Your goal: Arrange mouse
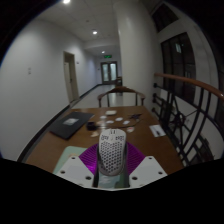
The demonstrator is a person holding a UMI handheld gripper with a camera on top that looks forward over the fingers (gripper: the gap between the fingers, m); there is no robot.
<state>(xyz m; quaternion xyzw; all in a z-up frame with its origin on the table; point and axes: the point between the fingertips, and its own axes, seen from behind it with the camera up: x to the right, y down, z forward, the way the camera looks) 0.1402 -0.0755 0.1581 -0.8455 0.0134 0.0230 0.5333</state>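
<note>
Now the mouse point(111, 155) sits clamped between the gripper point(111, 172) pads

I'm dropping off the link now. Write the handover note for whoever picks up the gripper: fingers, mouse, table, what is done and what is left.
Gripper: fingers closed on the mouse, one purple pad against each side.
Mouse: white, perforated shell, held between the fingers over the near end of the wooden table; I cannot tell whether it is lifted or touching the surface.
Table beyond the fingers: a dark flat item off to one side, small white pieces further on.
Done: mouse gripped.
Left: place it at its spot on the table and open the fingers. The target spot is not evident from this view.
</note>
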